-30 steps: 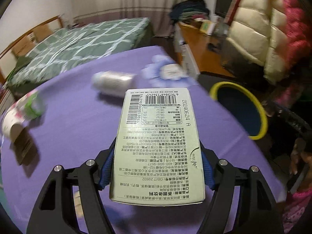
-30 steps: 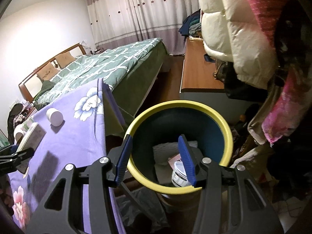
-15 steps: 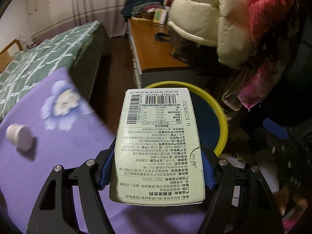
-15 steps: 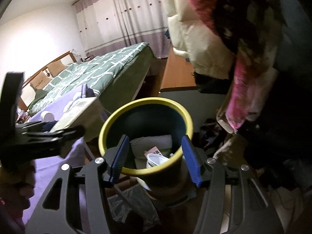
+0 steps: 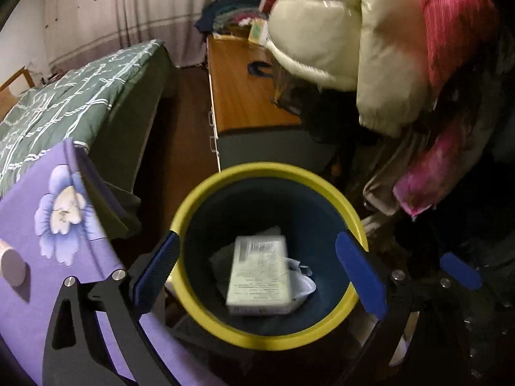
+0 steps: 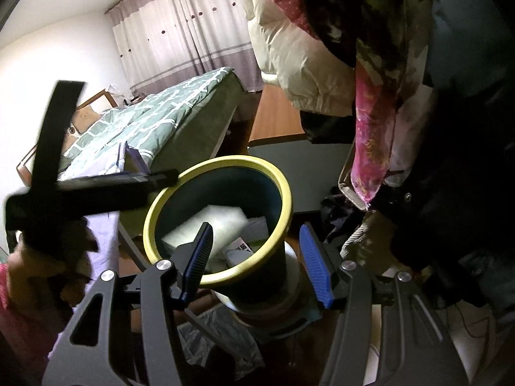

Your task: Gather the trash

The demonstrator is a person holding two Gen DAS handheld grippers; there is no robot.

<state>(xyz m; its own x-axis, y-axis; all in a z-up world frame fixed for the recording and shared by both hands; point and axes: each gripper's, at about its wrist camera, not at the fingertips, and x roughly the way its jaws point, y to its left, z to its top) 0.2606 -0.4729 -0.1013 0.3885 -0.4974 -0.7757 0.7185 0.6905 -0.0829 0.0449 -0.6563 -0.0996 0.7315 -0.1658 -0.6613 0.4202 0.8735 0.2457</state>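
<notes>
My left gripper point(image 5: 256, 241) hangs over the yellow-rimmed dark bin point(image 5: 322, 183), its jaws opening wide and touching nothing. The pale drink carton point(image 5: 259, 276) is blurred inside the bin, label up, on top of white rubbish. In the right wrist view the bin point(image 6: 286, 206) stands just beyond my right gripper point(image 6: 256, 230), whose blue fingers point(image 6: 313, 263) are half apart with nothing pressed between them. The left gripper point(image 6: 154, 178) reaches over the bin's left rim there, dark and blurred. A small white round container point(image 5: 13, 267) lies on the purple flowered tablecloth point(image 5: 48, 257).
A bed with a green checked quilt point(image 5: 64, 103) lies beyond the table. A wooden cabinet point(image 5: 238, 96) stands behind the bin. White point(image 5: 338, 32) and pink point(image 5: 450, 16) padded jackets hang close on the right. A crumpled plastic bag point(image 6: 219, 331) lies on the floor by the bin.
The left gripper swung right from above the table to above the bin, opened, and let the carton drop in. The right gripper shifted slightly, keeping the bin ahead of it.
</notes>
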